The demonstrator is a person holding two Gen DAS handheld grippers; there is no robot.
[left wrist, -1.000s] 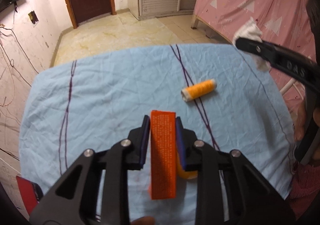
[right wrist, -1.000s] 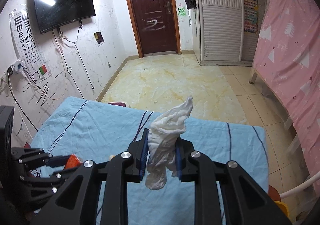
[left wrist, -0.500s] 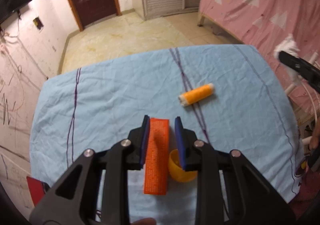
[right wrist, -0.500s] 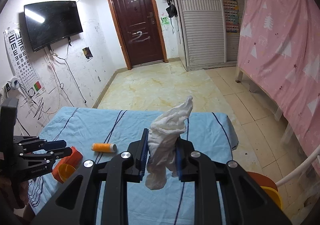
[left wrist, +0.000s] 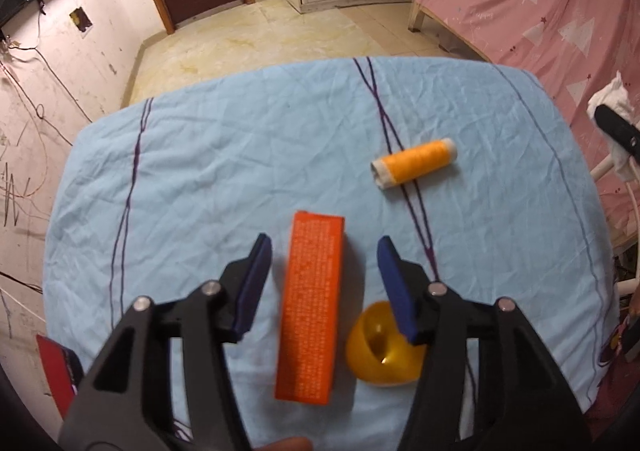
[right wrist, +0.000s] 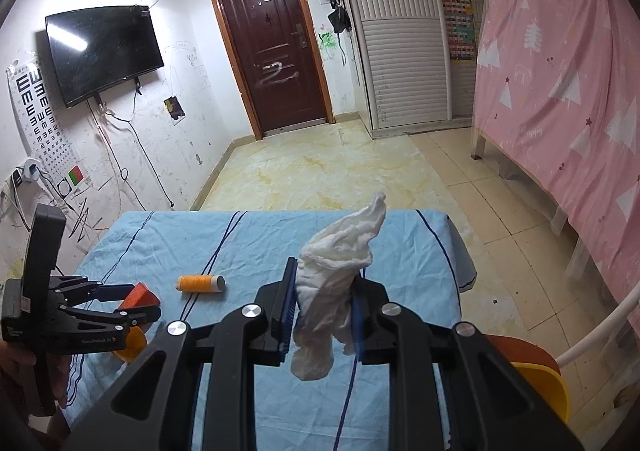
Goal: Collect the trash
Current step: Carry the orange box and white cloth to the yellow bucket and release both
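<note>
Left gripper's jaws have just been opening, letting go of the box they were squeezing a second ago

Left wrist view: the left gripper (left wrist: 324, 279) is sitting partly open around the long orange cardboard box (left wrist: 314, 307), pads clear of it, box lying on the light blue bedsheet (left wrist: 224, 155) beside a yellow plastic cup (left wrist: 380, 355). Right wrist view: the right gripper (right wrist: 322, 311) is clamping a crumpled white tissue (right wrist: 334, 283) above the sheet.

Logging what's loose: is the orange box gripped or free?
Free: the orange box lies between the left gripper's just-opened jaws, gaps both sides.

Scribbled white walls (right wrist: 192, 63), dark door (right wrist: 276, 51) (chalk-marked), wall-mounted TV (right wrist: 102, 51), tiled floor (right wrist: 320, 175)
</note>
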